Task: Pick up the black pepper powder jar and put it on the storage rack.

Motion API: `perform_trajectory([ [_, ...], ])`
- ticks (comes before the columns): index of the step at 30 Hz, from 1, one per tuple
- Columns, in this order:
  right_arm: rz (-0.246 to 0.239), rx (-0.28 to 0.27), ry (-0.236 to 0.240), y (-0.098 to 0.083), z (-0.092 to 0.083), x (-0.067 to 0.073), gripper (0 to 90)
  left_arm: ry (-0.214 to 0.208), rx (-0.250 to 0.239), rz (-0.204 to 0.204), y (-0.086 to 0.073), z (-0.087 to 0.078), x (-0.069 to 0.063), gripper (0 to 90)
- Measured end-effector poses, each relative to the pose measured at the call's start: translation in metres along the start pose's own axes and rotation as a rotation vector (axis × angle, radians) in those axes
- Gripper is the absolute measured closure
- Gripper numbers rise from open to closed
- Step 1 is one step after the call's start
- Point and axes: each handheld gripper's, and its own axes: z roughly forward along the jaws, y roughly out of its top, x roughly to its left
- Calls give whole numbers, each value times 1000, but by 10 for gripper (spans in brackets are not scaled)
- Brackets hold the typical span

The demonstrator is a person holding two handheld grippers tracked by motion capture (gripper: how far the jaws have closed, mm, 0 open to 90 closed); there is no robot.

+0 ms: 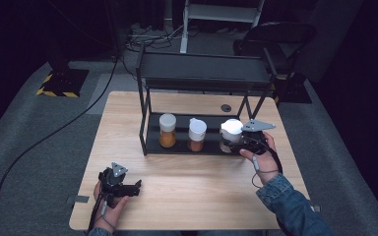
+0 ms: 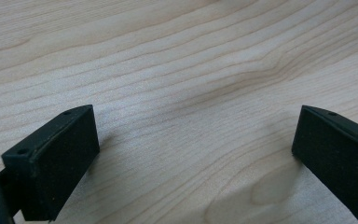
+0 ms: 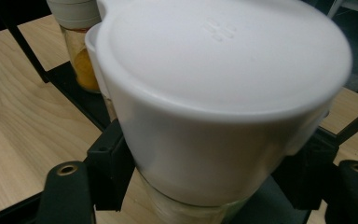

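A jar with a wide white lid (image 1: pixel 231 129) stands at the right end of the black rack's lower shelf (image 1: pixel 152 143). My right gripper (image 1: pixel 230 142) reaches in from the right and is shut on it. In the right gripper view the black jaws press both sides of the jar's white lid (image 3: pixel 223 70), clear glass showing just below, with the gripper (image 3: pixel 209 179) around it. My left gripper (image 1: pixel 138 187) rests low near the table's front left, held by a hand. Its jaws stand wide apart over bare wood, the left gripper (image 2: pixel 191 154) holding nothing.
Two more jars stand on the same shelf: one with orange contents (image 1: pixel 167 130) at the left, one with a white cap (image 1: pixel 197 133) in the middle. The orange jar (image 3: pixel 81 51) shows behind the held one. The rack's top shelf (image 1: pixel 202 73) overhangs them. Light wooden table (image 1: pixel 192 182).
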Motion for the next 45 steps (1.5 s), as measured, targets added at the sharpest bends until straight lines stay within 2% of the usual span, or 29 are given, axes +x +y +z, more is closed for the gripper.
perform_trajectory([
  [12,12,17,-2,0,26,-6,305,1,1,-1,0,0,0,4],
  [29,45,29,1,-14,56,-11,305,0,1,0,0,0,0,4],
  [45,62,43,-3,-23,68,-13,305,0,0,0,0,0,0,4],
])
